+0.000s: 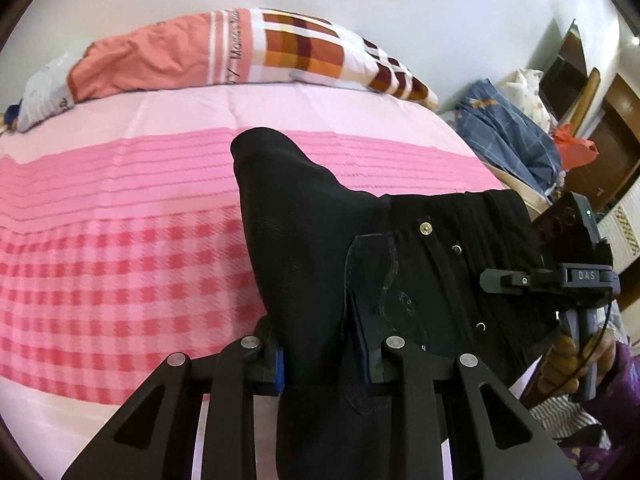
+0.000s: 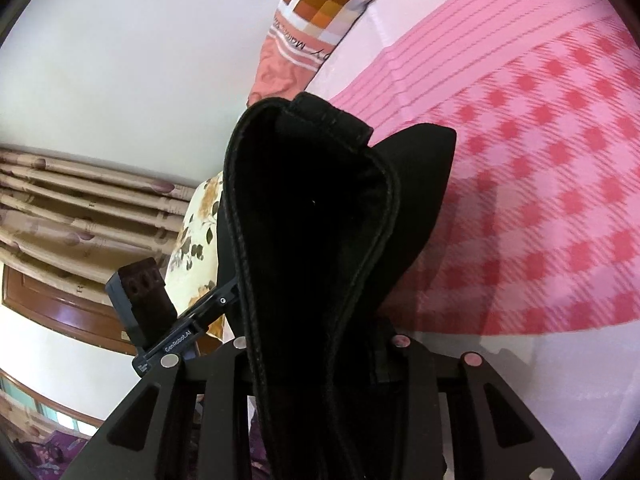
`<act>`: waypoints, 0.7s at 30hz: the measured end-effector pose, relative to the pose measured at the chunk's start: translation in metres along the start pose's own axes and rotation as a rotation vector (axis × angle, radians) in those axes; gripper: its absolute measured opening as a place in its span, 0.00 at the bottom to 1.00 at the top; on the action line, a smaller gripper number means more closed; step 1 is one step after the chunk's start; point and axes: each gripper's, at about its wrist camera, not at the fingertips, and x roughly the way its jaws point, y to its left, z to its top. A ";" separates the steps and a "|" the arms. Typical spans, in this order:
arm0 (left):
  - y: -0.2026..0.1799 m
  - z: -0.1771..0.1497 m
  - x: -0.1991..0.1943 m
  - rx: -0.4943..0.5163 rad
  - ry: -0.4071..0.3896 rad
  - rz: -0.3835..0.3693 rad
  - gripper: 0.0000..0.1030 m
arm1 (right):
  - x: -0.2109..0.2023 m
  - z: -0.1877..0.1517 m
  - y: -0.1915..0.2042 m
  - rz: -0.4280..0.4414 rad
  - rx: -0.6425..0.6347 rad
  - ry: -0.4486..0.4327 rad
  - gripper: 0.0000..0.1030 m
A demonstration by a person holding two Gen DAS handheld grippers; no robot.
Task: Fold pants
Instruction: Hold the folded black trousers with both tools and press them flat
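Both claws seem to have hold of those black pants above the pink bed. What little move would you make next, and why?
Probably draw the two claws apart to pull the waistband taut. The left claw is shut on the black pants near the pocket, and the right claw grips the waistband. The cloth between them bunches in a peak above the pink bedsheet, so it likely needs flattening before a neat fold.

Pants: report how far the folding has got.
Done: both ends are gripped. The left gripper and the right gripper are each shut on the black pants, held up above the pink bed sheet. Left: no fold shows yet, so laying flat and folding all remain.
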 end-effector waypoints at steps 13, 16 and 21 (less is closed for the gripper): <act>0.047 0.009 -0.028 -0.027 -0.052 0.100 0.26 | 0.052 0.015 0.037 0.022 -0.036 0.058 0.29; 0.061 0.010 -0.036 -0.035 -0.063 0.125 0.26 | 0.067 0.020 0.046 0.024 -0.045 0.072 0.29; 0.080 0.012 -0.044 -0.048 -0.080 0.152 0.26 | 0.089 0.031 0.059 0.026 -0.063 0.092 0.29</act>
